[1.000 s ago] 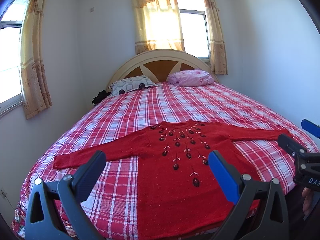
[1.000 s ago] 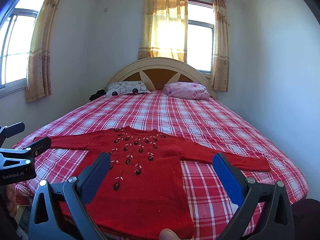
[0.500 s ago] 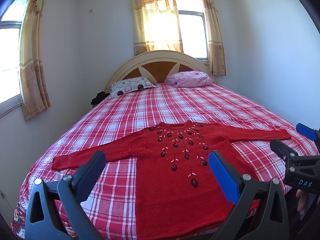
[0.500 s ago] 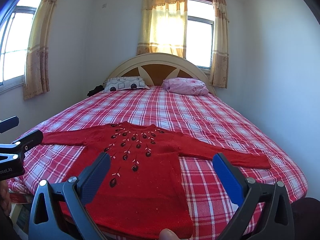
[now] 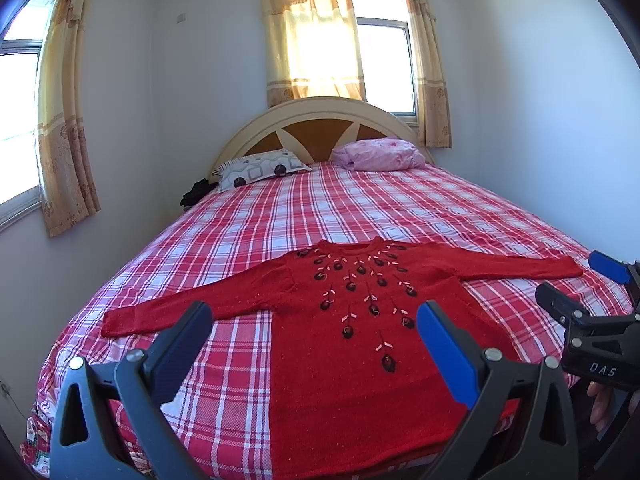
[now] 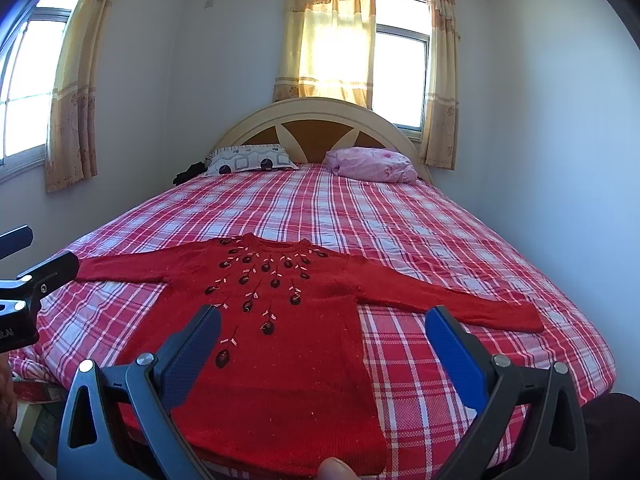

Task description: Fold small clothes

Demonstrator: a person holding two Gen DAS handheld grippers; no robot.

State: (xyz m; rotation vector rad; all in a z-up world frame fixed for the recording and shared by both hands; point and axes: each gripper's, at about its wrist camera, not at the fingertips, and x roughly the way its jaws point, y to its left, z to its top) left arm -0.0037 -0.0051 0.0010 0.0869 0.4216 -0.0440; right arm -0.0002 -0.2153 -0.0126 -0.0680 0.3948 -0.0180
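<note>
A small red knit sweater (image 5: 352,344) (image 6: 280,344) with dark beaded flowers lies flat, face up, on the near end of the bed, both sleeves spread out sideways and its hem at the bed's front edge. My left gripper (image 5: 316,332) hovers open above the sweater's lower body, holding nothing. The right gripper (image 6: 324,336) is open too, above the hem on the sweater's right half; it also shows at the right edge of the left wrist view (image 5: 576,284). In the right wrist view the left gripper (image 6: 28,256) pokes in at the left edge.
The bed (image 5: 360,216) carries a red-and-white plaid sheet. A patterned pillow (image 5: 260,168) and a pink pillow (image 5: 380,154) rest against the arched headboard (image 5: 320,120). A dark item (image 5: 196,194) lies at the bed's far left. White walls and curtained windows surround the bed.
Both grippers rose or tilted slightly, so the sweater sits a bit lower and farther in each view. Both stay open; the sweater has not moved.
</note>
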